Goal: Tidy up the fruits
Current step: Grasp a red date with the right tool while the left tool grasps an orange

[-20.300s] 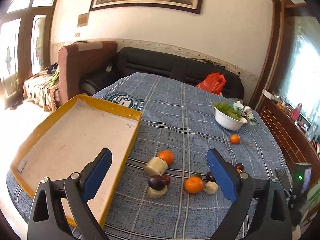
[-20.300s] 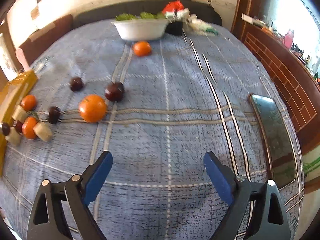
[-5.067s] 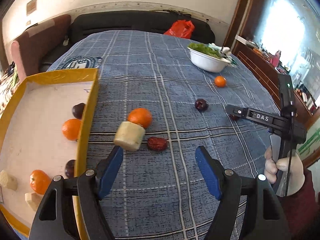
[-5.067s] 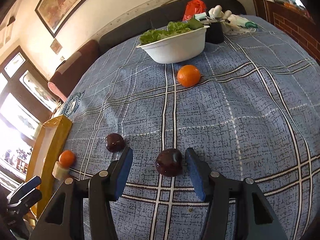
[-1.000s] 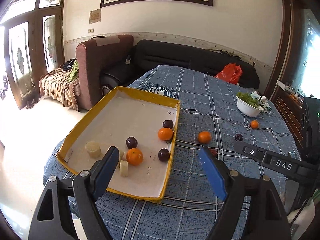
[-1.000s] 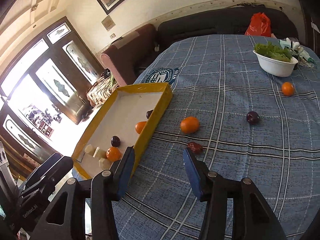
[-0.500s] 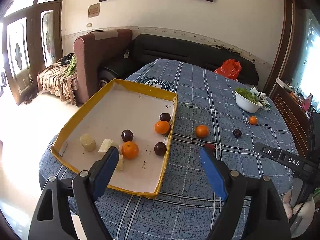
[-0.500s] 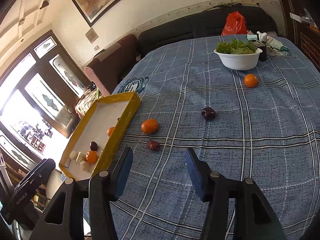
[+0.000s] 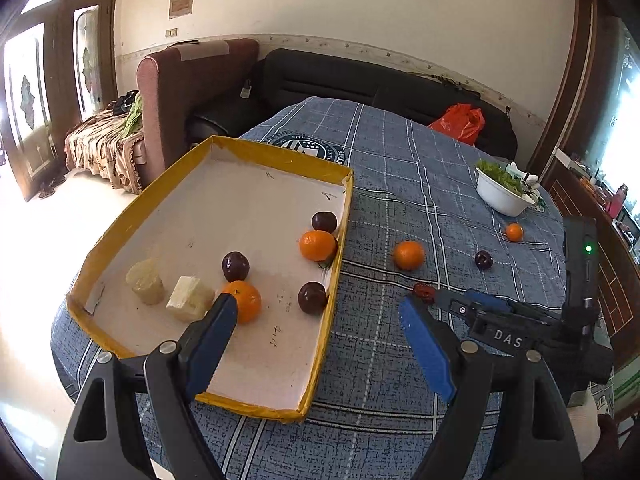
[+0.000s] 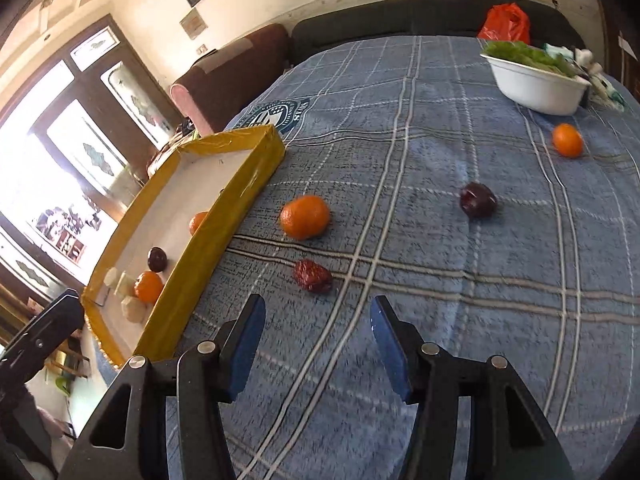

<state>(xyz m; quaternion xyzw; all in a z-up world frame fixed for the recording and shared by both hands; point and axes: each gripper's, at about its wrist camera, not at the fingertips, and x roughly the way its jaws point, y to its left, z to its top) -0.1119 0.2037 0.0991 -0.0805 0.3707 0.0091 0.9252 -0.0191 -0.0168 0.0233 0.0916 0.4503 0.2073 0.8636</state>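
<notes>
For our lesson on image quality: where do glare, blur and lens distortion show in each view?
Left wrist view: windows and floor blown out white, walls bowed by the fisheye, tray sharp. Right wrist view: window overexposed, cloth smeared near the gripper.

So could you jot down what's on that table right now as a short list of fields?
tray: yellow rim, on the cloth's left side
in tray: two oranges, three plums, two pale chunks
loose orange: beside the tray
date: just ahead of the right claw
loose plum: mid-cloth
far orange: near the bowl of greens
left claw: open, empty
right claw: open, empty
</notes>
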